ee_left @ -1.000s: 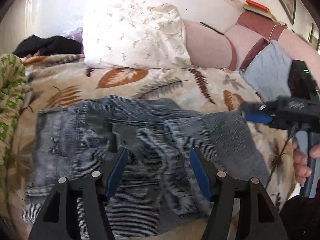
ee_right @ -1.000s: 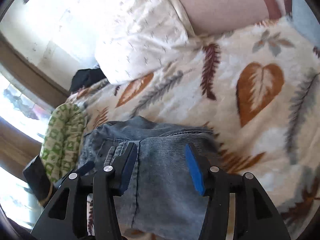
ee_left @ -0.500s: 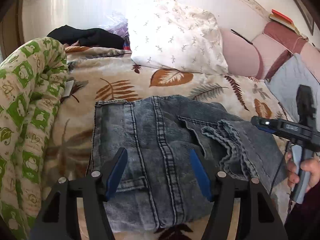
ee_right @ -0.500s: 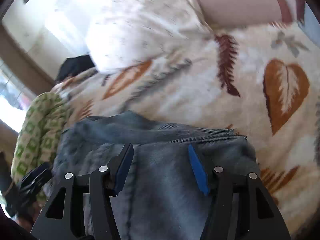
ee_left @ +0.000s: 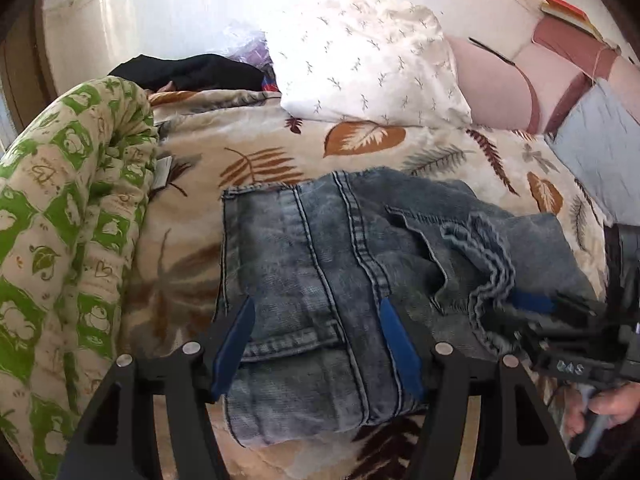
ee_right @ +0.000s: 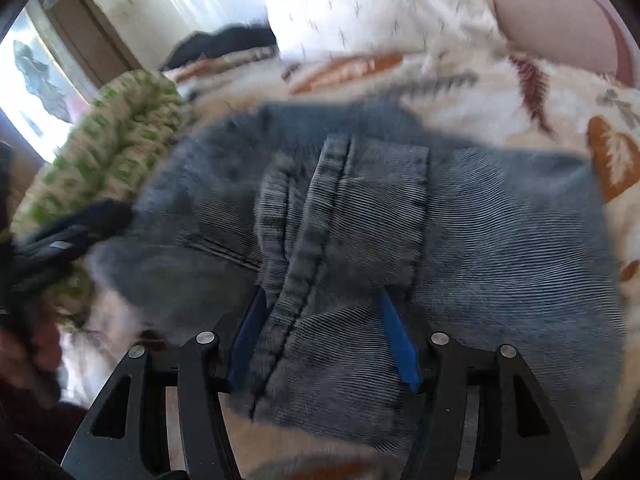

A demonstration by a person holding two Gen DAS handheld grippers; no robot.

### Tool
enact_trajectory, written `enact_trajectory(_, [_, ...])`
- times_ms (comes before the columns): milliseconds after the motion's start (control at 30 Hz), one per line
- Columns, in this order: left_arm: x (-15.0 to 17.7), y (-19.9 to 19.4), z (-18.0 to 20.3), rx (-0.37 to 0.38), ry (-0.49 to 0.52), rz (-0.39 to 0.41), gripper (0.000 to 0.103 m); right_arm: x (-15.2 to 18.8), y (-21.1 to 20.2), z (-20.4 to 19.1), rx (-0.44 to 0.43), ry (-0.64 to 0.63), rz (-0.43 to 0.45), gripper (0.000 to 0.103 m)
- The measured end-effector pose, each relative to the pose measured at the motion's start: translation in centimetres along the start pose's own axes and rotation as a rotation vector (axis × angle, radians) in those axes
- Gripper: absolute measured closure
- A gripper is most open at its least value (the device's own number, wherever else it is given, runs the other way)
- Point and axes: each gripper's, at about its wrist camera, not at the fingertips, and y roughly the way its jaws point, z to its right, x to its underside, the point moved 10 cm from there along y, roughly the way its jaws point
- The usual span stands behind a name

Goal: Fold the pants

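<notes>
Blue denim pants (ee_left: 320, 280) lie folded in a compact stack on a leaf-print bedspread (ee_left: 248, 152); a gathered hem (ee_left: 488, 264) lies across the right part. My left gripper (ee_left: 316, 344) is open above the stack's near left part, empty. My right gripper (ee_right: 320, 332) is open and empty, low over the hem strip (ee_right: 320, 216) of the pants (ee_right: 500, 240). The right gripper also shows at the right edge of the left wrist view (ee_left: 560, 320), held by a hand. The right wrist view is blurred.
A green-patterned quilt (ee_left: 68, 220) is bunched at the left. A white pillow (ee_left: 368, 56) and pink cushions (ee_left: 492, 84) lie at the back. Dark clothes (ee_left: 192, 72) sit at the back left. A grey cloth (ee_left: 596, 144) lies at the right.
Both grippers have pulled back and shifted left, so more of the pants and the green quilt is in view. The right gripper has dropped lower over the denim. The pants lie unchanged.
</notes>
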Motion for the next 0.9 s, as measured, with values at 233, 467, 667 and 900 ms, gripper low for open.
enact_trajectory(233, [0.0, -0.4, 1.4, 0.086, -0.012, 0.001, 0.035, -1.4, -2.2, 0.3, -0.151, 0.100, 0.006, 0.038])
enact_trajectory(467, [0.2, -1.1, 5.3, 0.230, 0.000, -0.010, 0.035, -6.3, -3.9, 1.5, -0.185, 0.202, -0.050, 0.041])
enact_trajectory(667, [0.6, -1.5, 8.1, 0.271, 0.101, -0.014, 0.046, -7.1, 1.4, 1.7, -0.116, 0.214, -0.219, 0.062])
enact_trajectory(900, [1.2, -0.6, 7.8, 0.314, 0.073, -0.069, 0.059, -6.5, 3.0, 2.6, 0.025, 0.142, -0.308, 0.084])
